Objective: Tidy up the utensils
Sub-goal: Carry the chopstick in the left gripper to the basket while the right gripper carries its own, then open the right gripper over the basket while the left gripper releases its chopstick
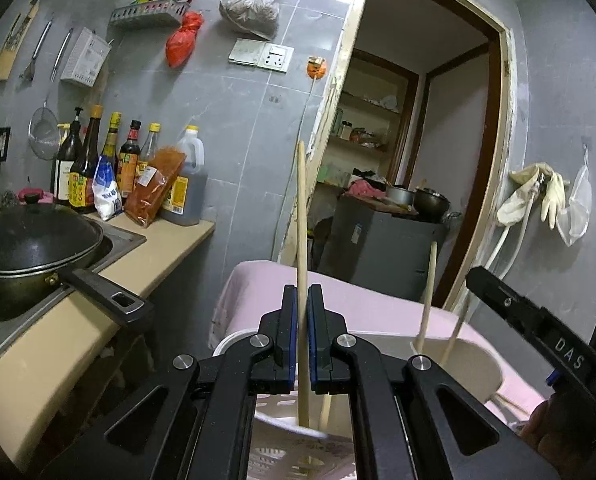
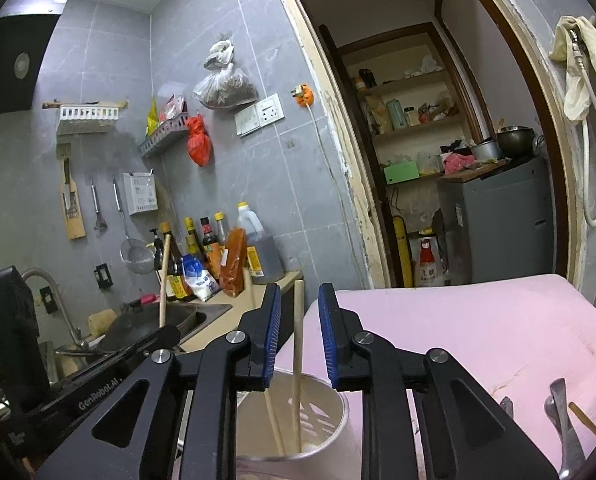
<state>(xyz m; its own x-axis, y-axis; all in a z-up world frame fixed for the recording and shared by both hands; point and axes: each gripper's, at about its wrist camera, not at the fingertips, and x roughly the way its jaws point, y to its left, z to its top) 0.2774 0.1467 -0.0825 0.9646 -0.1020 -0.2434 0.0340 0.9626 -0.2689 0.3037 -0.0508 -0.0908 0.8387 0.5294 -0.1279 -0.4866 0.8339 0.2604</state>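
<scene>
**Lowering a chopstick into the holder**

My left gripper (image 1: 303, 340) is pinched nearly closed on a chopstick (image 1: 301, 208), which runs close to upright between the pads: its long axis is vertical, the top end stands well above the fingertips and the lower end reaches down into the utensil holder (image 1: 282, 404) below them. My right gripper (image 2: 299, 336) has its fingers spread and grips nothing; a second chopstick (image 2: 296, 344) stands in the gap, leaning in the holder cup (image 2: 329, 404) under the fingertips. I judge I am mid-placement. Next I need to part the left fingers so the stick drops in, then fetch the loose utensils (image 2: 561, 420) lying on the pink surface (image 2: 477, 320) to the right of my right fingers.
</scene>
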